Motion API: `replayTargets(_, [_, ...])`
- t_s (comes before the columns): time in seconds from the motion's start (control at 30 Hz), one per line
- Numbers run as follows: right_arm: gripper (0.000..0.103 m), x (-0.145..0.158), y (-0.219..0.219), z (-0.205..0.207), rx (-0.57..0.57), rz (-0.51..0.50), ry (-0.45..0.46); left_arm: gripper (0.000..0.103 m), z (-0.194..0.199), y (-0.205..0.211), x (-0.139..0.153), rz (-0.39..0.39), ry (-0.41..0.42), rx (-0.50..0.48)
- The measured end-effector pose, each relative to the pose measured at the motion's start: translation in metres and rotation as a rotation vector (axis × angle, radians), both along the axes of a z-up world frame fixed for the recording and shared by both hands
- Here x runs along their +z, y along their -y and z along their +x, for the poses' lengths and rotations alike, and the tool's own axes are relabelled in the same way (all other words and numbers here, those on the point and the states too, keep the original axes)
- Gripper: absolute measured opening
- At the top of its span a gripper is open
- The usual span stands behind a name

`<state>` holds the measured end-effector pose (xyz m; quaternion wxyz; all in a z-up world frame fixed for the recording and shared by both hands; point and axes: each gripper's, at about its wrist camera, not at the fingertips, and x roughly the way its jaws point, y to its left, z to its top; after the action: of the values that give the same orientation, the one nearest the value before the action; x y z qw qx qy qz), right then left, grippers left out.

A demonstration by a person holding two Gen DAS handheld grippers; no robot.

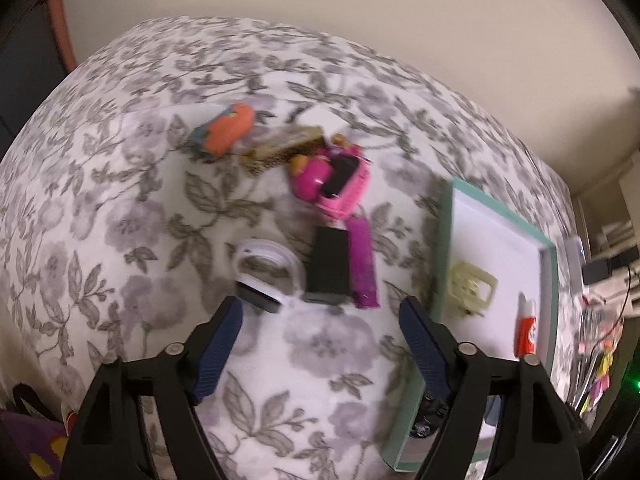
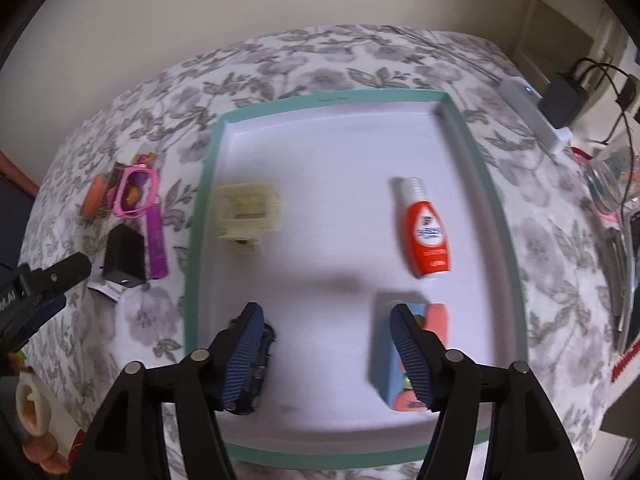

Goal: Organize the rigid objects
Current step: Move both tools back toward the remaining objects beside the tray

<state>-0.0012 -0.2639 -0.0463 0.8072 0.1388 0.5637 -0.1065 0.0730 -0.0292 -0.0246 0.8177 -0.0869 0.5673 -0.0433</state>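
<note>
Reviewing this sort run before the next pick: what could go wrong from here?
1. The left gripper hangs open over a tight cluster: black box, purple stick and white ring lie close together, so one closing may catch two.
2. The right gripper is open low in the tray, flanked by a dark item and blue box; it could nudge either.

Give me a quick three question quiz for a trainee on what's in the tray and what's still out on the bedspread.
1. True or false: the orange bottle lies inside the teal-rimmed tray.
2. Which lies outside the tray: A) the cream plastic piece B) the purple stick C) the orange bottle?
3. Fill in: both the left gripper and the right gripper are ____.

Key: 1 true; 2 B; 3 open, nothing between the fingers.
</note>
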Motion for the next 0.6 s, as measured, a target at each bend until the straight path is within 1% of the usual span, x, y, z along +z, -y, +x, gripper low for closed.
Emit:
replayTargets(0.03, [0.071, -0.001, -0.003, 0.001, 0.004, 0.011, 0.006, 0.088, 0.001, -0.006, 0.0, 0.002, 0.005, 0.022])
replayTargets(0.07, [0.071, -0.001, -0.004, 0.002, 0.009, 0.017, 0.01, 0.093, 0.003, -0.011, -0.001, 0.006, 0.009, 0.04])
replayTargets(0.13, [0.071, -0.001, -0.008, 0.004, 0.02, 0.024, 0.019, 0.093, 0.004, -0.022, -0.001, 0.019, 0.019, 0.082])
replayTargets(0.27, [0.071, -0.001, -0.017, 0.009, 0.049, 0.039, 0.045, 0.093, 0.008, -0.04, -0.003, 0.046, 0.026, 0.131])
replayTargets(0.33, [0.072, -0.001, -0.021, 0.012, 0.046, 0.064, 0.06, 0.093, 0.01, -0.049, -0.003, 0.053, 0.03, 0.155])
replayTargets(0.5, [0.075, -0.003, -0.028, 0.02, 0.058, 0.14, 0.091, 0.094, 0.015, -0.068, -0.005, 0.031, 0.031, 0.201])
replayTargets(0.6, [0.075, -0.005, -0.038, 0.025, 0.078, 0.147, 0.094, 0.094, 0.017, -0.074, -0.007, 0.024, 0.031, 0.22])
